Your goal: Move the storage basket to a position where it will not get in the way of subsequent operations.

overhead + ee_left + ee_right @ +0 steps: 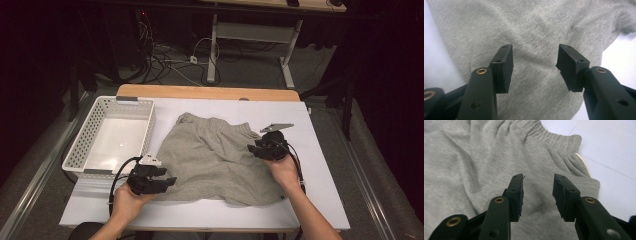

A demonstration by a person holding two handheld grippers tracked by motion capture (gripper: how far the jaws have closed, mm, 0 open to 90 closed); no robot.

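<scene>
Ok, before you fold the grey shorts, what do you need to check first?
1. Grey shorts lie spread out on the table: ok, though a few wrinkles show.
2. Left gripper open, jaws apart above the cloth, nothing pinched: ok.
3. Right gripper open near the waistband, nothing pinched: ok.
4. White basket beside the shorts, looks ready to take them: ok.
5. Cables off the cloth: cannot tell.

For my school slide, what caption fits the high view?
Two open grippers over grey shorts beside a white basket.
</scene>
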